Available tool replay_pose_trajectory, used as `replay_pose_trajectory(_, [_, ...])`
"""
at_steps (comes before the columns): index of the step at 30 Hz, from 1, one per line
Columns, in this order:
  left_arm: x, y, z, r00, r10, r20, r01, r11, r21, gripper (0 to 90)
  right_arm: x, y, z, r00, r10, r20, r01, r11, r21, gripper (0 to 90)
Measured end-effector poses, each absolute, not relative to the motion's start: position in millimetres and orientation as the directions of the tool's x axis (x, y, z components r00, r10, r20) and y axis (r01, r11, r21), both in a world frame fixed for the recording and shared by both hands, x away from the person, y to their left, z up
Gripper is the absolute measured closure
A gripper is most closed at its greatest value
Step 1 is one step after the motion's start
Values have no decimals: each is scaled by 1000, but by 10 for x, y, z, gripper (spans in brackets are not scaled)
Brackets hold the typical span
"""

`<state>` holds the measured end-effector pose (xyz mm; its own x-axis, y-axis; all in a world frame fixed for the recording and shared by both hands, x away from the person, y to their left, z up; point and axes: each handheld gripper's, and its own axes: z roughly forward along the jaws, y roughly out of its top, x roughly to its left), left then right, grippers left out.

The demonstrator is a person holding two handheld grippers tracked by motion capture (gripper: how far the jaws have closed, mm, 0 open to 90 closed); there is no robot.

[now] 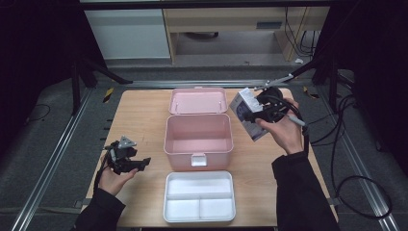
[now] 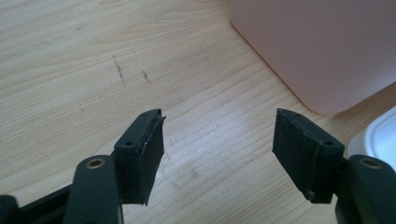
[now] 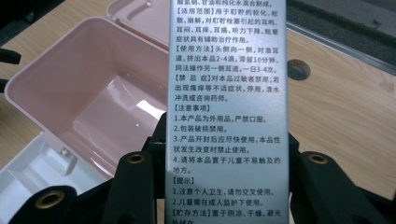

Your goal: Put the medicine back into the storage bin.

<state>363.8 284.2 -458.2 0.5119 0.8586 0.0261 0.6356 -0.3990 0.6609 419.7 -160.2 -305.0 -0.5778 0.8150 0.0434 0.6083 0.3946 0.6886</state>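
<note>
A pink storage box [image 1: 198,139] stands open in the middle of the wooden table, its lid [image 1: 198,100] laid back behind it. My right gripper [image 1: 263,111] is shut on a grey-white medicine carton [image 1: 247,111] and holds it tilted in the air, to the right of the box. In the right gripper view the carton [image 3: 227,107] shows printed text, clamped between both jaws, with the empty box [image 3: 88,93] at the left. My left gripper [image 1: 139,163] rests low by the table's left side, open and empty, its fingertips [image 2: 148,140] over bare wood near the box's corner [image 2: 322,51].
A white divided tray [image 1: 199,196] lies at the front edge just before the box, and its corner [image 2: 380,137] shows at the right of the left gripper view. Metal rails and cables run along both sides of the table. A round hole [image 3: 298,69] is in the tabletop.
</note>
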Motion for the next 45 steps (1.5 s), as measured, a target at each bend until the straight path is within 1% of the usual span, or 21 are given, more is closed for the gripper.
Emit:
replay_pose_trajectory(11, [3638, 2847, -4603, 512, 859, 26, 637, -399, 660, 337, 4379, -1192, -2931, -638, 769, 24, 555, 438, 707, 567])
replay_pose_trajectory(16, [3643, 2854, -4604, 512, 859, 29, 637, -402, 658, 336, 4442, -999, -2946, -665, 746, 19, 535, 459, 709, 566])
replay_pose_trajectory(20, [3640, 2860, -4604, 511, 859, 34, 637, -405, 656, 336, 4489, -849, -3000, -688, 726, 14, 530, 488, 694, 566])
replay_pose_trajectory(25, [3640, 2853, -4601, 510, 859, 39, 636, -407, 656, 336, 4526, -673, -3130, -714, 700, 21, 518, 508, 688, 566])
replay_pose_trajectory(31, [3635, 2862, -4582, 509, 860, 40, 631, -404, 662, 336, 4563, -517, -3328, -739, 673, 26, 520, 546, 657, 566])
replay_pose_trajectory(45, [3623, 2849, -4562, 515, 856, 47, 620, -410, 669, 341, 4609, -335, -3800, -779, 626, 23, 524, 631, 572, 561])
